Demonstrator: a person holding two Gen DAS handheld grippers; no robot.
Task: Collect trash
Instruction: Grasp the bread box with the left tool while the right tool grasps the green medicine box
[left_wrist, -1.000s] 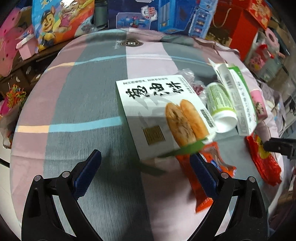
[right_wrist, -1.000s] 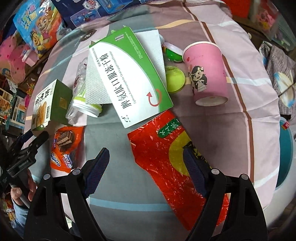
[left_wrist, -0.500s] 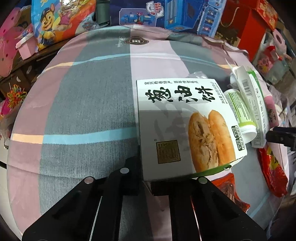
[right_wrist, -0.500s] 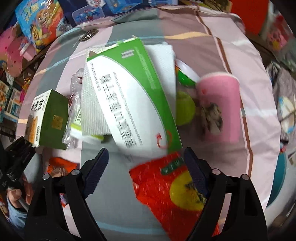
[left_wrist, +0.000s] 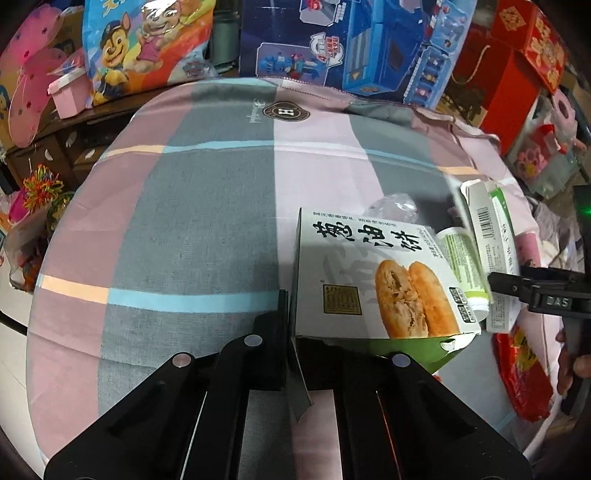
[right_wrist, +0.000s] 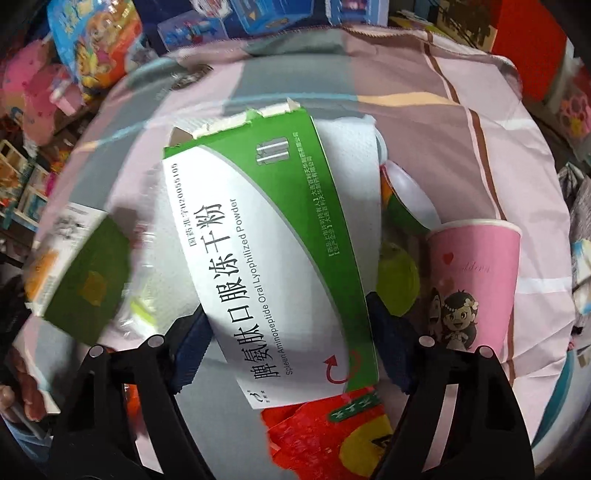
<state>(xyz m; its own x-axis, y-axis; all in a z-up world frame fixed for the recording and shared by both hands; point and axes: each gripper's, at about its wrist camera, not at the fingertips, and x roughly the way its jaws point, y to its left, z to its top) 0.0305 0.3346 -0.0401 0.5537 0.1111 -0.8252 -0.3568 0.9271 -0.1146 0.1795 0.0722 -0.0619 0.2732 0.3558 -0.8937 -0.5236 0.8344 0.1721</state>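
Observation:
My left gripper (left_wrist: 291, 343) is shut on the near left corner of a white-and-green pancake box (left_wrist: 373, 280), which is lifted off the striped cloth. The same box shows blurred at the left of the right wrist view (right_wrist: 74, 266). My right gripper (right_wrist: 291, 343) is open, its blue pads on either side of the near end of a green-and-white medicine box (right_wrist: 266, 251); I cannot tell if they touch it. A red foil wrapper (right_wrist: 325, 432) lies under that box's near end. A pink paper cup (right_wrist: 472, 284) stands to the right.
The table wears a pink, grey and blue striped cloth (left_wrist: 192, 206). A white-green bottle (left_wrist: 461, 269), a clear plastic wrapper (left_wrist: 395, 203) and a white paper towel (right_wrist: 351, 147) lie among the trash, with green-lidded cups (right_wrist: 402, 273). Toy boxes (left_wrist: 351, 48) and red bags crowd the far side.
My left gripper closed on the pancake box's corner and raised it. My right gripper moved forward until its open fingers bracket the medicine box's near end.

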